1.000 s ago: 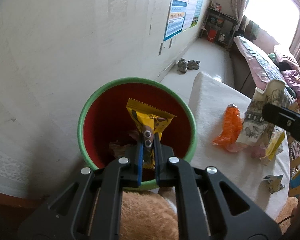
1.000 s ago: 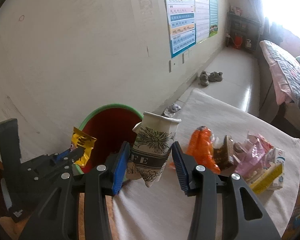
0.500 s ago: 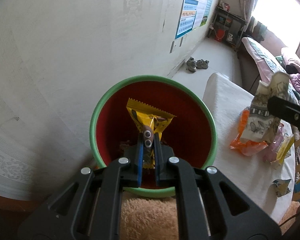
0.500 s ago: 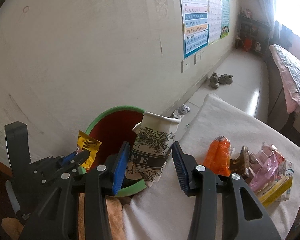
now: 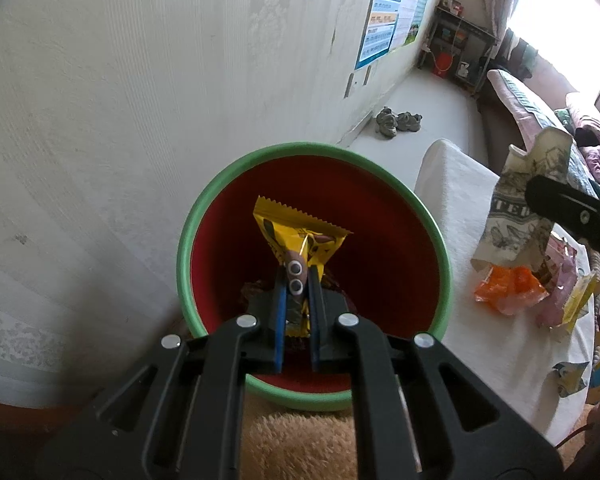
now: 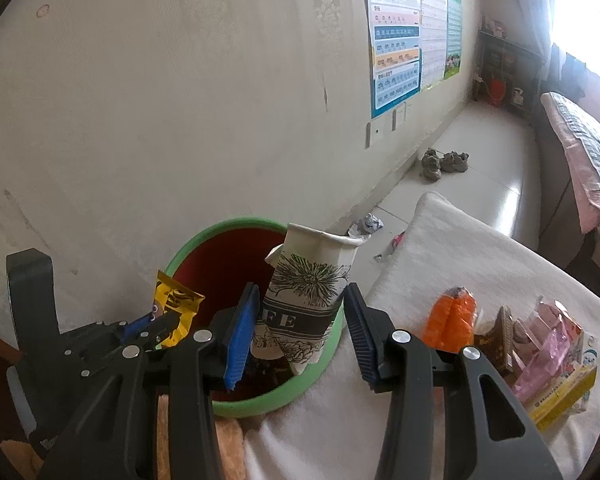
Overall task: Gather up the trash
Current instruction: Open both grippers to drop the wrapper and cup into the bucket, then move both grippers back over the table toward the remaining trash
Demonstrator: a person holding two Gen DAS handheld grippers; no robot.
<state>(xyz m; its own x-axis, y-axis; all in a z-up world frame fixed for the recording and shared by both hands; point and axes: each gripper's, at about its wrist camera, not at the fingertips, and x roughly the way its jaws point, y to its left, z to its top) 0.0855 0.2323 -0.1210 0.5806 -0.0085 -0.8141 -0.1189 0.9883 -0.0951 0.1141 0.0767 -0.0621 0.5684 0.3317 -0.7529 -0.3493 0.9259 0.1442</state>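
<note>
A red bin with a green rim stands by the wall, with some wrappers at its bottom. My left gripper is shut on a yellow snack wrapper and holds it over the bin's mouth. In the right wrist view the same wrapper shows at the left, over the bin's near rim. My right gripper is shut on a crumpled paper cup printed with a dark flower. The cup hangs above the bin's right rim, and it appears at the right in the left wrist view as the cup.
A white-covered table beside the bin carries an orange wrapper, a brown packet and pink packets. Shoes and scraps lie on the floor. A fluffy tan cloth lies below the bin.
Both grippers have moved toward the bin with their loads. The bin now fills the middle of the left view, and the cup has come from over the table to over the rim.
</note>
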